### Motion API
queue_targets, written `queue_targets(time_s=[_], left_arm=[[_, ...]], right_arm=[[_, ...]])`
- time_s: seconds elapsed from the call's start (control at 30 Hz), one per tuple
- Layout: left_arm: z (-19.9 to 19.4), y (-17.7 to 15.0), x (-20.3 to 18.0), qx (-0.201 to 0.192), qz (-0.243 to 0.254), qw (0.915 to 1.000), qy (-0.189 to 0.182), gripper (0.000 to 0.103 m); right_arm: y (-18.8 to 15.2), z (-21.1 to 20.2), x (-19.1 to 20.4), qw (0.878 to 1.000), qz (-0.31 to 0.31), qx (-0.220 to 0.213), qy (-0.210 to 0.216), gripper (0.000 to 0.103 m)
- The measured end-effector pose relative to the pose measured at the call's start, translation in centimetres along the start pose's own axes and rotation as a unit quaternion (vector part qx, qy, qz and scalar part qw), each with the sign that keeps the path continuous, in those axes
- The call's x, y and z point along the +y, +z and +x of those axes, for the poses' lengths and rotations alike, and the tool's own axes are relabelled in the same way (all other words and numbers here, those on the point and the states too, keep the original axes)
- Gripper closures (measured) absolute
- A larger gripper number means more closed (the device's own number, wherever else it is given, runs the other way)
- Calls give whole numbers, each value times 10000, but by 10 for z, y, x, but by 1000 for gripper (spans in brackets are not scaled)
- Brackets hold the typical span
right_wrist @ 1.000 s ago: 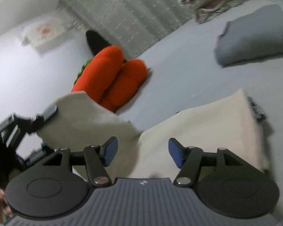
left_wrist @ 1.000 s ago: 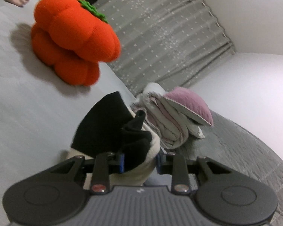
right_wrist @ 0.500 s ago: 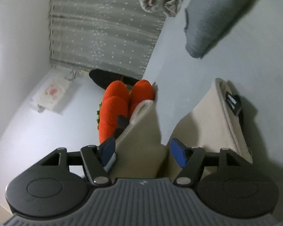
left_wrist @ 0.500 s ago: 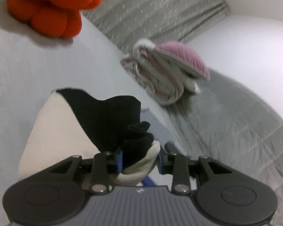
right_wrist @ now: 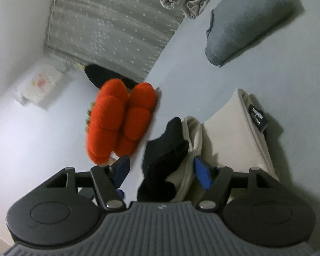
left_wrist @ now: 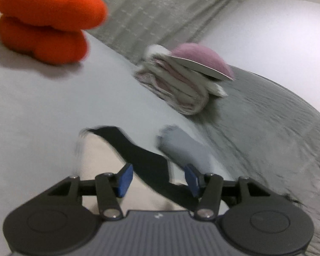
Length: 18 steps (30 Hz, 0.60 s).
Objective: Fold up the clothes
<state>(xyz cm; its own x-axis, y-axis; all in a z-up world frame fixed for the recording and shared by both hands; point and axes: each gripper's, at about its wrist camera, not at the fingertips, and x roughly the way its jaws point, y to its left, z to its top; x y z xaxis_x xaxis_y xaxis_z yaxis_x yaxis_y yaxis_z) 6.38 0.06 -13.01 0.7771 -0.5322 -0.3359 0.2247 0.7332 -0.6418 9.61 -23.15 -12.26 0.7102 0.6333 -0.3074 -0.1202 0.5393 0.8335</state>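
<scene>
Beside cream garment [right_wrist: 230,140] edge, bare bedsheet [right_wrist: 192,70], orange cushion [right_wrist: 119,121] near

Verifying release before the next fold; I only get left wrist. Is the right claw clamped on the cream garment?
Observer: No. The right claw is open. The cream garment bunches between its fingers, with one pad clear of the cloth.
Operator: Any tag showing?
Observer: Yes, a black label sticks out at the edge of the folded part.
Operator: Anything behind the pumpkin cushion?
Observer: A black item lies behind it, against the curtain.
</scene>
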Motion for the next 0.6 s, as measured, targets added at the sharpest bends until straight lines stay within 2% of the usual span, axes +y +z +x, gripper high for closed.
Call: queue_targets(time_s=[0.1, 0.13, 0.17, 0.2, 0.23, 0.3, 0.4, 0.6], left_arm=[[5, 0, 15, -71, -34, 9999, 134, 52], [8, -2, 18, -79, -13, 9999, 139, 58], [11, -3, 20, -87, 7, 9999, 143, 60], [13, -3, 21, -108, 41, 9999, 127, 61], [14, -2, 21, -132, 78, 9998, 105, 62], [17, -1, 21, -174, 118, 9998, 14, 63], [22, 1, 17, -220, 131, 9994, -214, 65], [38, -6, -3, -205, 409, 9974, -558, 65]], right_arm=[[-11, 7, 11, 9974, -572, 82, -431, 34], [-16, 9, 14, 9953, -776, 93, -572, 35], [-21, 11, 16, 9927, -979, 102, -703, 38], [-24, 14, 18, 9901, -1145, 97, -807, 57], [-28, 17, 20, 9876, -1285, 82, -894, 65], [-29, 18, 20, 9867, -1332, -39, -930, 70], [-24, 4, 20, 9886, -1275, -367, -717, 73], [-15, -21, 20, 9872, -1157, -855, -685, 74]])
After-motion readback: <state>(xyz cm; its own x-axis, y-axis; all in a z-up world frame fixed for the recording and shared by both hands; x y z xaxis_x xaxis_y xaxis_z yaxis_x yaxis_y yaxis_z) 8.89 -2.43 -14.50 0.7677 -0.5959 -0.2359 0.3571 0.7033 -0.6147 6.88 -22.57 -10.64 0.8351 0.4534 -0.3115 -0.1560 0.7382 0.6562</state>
